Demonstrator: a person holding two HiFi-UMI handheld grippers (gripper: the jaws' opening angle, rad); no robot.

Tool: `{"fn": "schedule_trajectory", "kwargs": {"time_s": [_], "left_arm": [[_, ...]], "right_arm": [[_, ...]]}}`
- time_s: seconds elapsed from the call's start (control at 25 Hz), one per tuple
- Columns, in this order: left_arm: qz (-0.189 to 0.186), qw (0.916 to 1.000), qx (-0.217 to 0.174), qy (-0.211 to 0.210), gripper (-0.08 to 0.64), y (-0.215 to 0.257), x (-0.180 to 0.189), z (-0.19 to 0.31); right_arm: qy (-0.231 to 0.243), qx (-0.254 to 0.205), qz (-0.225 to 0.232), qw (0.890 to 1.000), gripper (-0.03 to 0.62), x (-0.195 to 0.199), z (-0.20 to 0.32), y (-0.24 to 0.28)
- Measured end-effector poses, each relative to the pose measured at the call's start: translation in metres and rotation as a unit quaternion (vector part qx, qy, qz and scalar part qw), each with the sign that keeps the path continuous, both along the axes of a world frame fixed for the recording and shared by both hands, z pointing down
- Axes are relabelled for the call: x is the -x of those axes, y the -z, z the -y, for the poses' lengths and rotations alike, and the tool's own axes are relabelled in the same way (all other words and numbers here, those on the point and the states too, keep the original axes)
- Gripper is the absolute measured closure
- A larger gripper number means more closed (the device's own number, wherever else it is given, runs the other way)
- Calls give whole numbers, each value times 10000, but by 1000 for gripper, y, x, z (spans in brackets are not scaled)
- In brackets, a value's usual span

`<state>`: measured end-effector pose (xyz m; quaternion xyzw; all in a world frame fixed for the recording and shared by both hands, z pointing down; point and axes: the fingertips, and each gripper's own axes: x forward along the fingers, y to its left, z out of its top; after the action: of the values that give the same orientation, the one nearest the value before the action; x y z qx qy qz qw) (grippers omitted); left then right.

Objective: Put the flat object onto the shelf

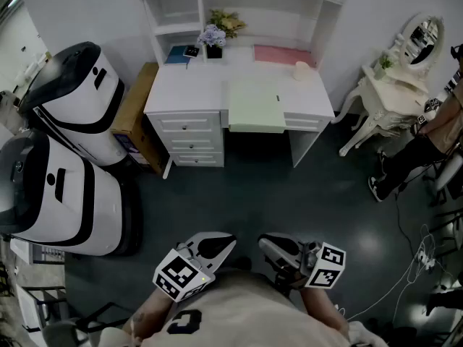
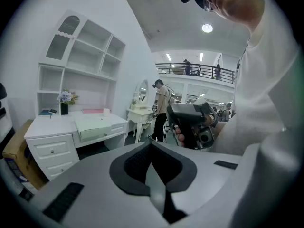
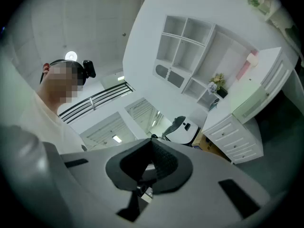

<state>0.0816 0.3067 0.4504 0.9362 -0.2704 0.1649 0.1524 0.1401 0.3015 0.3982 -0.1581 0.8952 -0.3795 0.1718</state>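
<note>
In the head view, a pale green flat board point(image 1: 257, 105) lies on the white worktop point(image 1: 188, 89) with its near edge past the front. The white open shelf unit point(image 1: 177, 9) stands above it. The left gripper point(image 1: 221, 243) and right gripper point(image 1: 269, 246) hang over the dark floor point(image 1: 253, 194), well apart from the board. In the left gripper view the jaws are pressed together on nothing — the board sits far off at left, still on the worktop. In the right gripper view the jaws are likewise closed and empty — the board shows at upper right.
</note>
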Motion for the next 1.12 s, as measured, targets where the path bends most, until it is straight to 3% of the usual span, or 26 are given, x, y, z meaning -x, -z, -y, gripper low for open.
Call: {"fn": "schedule_trajectory", "kwargs": {"time_s": [0.72,1.12], "left_arm": [[246,9992,30,319,546,4,-33,9],[350,9992,73,178,546,-1,-41,10]], "right_arm": [[149,51,193,9997,568,-37,6,-7],[-22,182,159,9997,568,-46,9,-16]]}}
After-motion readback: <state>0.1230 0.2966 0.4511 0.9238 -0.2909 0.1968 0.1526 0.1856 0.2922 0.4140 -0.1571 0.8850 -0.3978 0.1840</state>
